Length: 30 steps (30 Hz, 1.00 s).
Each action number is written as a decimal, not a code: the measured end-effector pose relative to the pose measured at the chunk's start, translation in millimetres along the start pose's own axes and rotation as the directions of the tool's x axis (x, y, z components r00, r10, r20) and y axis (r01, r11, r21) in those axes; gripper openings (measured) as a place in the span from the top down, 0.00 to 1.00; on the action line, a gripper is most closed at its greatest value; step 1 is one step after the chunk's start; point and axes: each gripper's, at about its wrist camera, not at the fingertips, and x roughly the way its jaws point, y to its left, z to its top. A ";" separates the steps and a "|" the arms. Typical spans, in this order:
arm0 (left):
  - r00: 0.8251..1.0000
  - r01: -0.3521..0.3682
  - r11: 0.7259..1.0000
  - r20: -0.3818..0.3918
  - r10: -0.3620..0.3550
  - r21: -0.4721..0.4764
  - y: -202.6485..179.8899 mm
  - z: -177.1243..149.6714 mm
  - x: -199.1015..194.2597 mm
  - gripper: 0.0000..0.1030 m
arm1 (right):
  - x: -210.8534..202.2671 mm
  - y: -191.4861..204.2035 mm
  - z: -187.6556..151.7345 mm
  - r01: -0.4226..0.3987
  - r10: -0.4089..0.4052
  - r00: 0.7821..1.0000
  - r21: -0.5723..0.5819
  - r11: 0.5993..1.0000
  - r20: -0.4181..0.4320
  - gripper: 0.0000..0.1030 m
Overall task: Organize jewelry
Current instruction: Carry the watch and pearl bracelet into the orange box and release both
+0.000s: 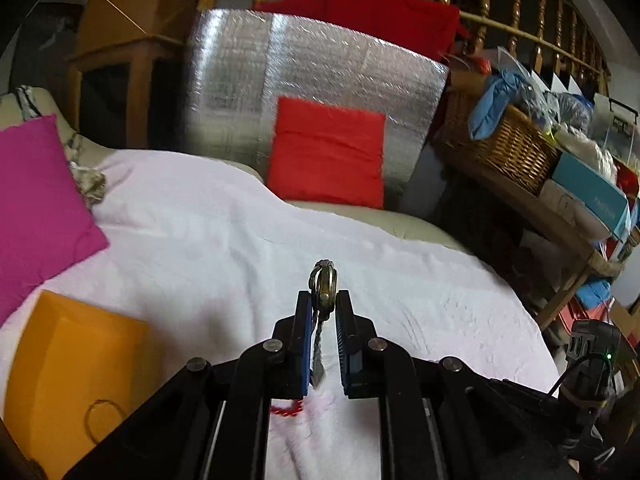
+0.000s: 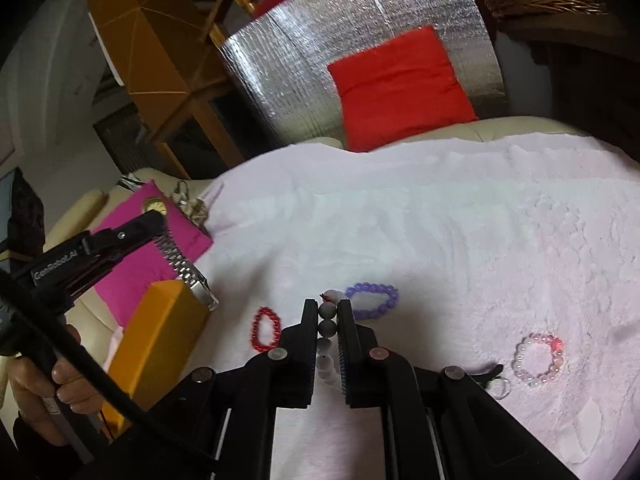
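Note:
My left gripper [image 1: 323,300] is shut on a gold-faced wristwatch [image 1: 322,284] with a metal link band, held above the white towel [image 1: 200,232]. In the right wrist view the watch [image 2: 182,264] hangs from it over the orange box [image 2: 160,344]. My right gripper [image 2: 327,312] is shut on a grey and white bead bracelet [image 2: 327,320]. On the towel lie a red bead bracelet [image 2: 265,328], a purple bead bracelet [image 2: 374,301] and a pink bead bracelet [image 2: 540,359]. The orange box [image 1: 68,364] holds a thin ring-shaped bangle [image 1: 105,416].
A magenta cushion [image 1: 36,204] lies at the left, a red cushion [image 1: 326,152] against a silver foil panel [image 1: 312,76] at the back. A wicker basket [image 1: 504,140] and clutter stand on a shelf at right. A small clear ring [image 2: 498,388] lies by the right gripper.

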 end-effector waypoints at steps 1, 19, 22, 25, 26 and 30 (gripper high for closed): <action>1.000 -0.015 1.000 0.012 0.015 -0.003 4.6 0.1 -8.9 0.88 | -1.1 2.8 0.4 -0.019 0.019 1.000 0.006 1.000 -0.001 0.90; 0.922 -0.375 0.908 0.022 0.386 -0.189 121.3 -74.1 -141.3 0.88 | 7.3 118.3 -34.5 -0.173 0.168 0.985 -0.114 0.978 -0.045 0.90; 0.906 -0.416 0.882 -0.021 0.422 -0.220 138.8 -99.1 -150.1 0.88 | 15.6 151.3 -42.2 -0.208 0.198 0.977 -0.155 0.966 -0.079 0.90; 0.899 -0.437 0.869 -0.066 0.434 -0.234 154.1 -119.0 -154.7 0.88 | 28.4 186.4 -45.9 -0.264 0.247 0.962 -0.175 0.948 -0.117 0.90; 0.899 -0.436 0.868 -0.078 0.431 -0.238 157.7 -122.9 -153.9 0.88 | 36.2 199.3 -45.9 -0.284 0.262 0.955 -0.179 0.942 -0.136 0.90; 0.904 -0.428 0.866 -0.110 0.414 -0.258 171.8 -134.9 -148.3 0.88 | 76.3 244.3 -42.0 -0.324 0.286 0.937 -0.188 0.927 -0.200 0.90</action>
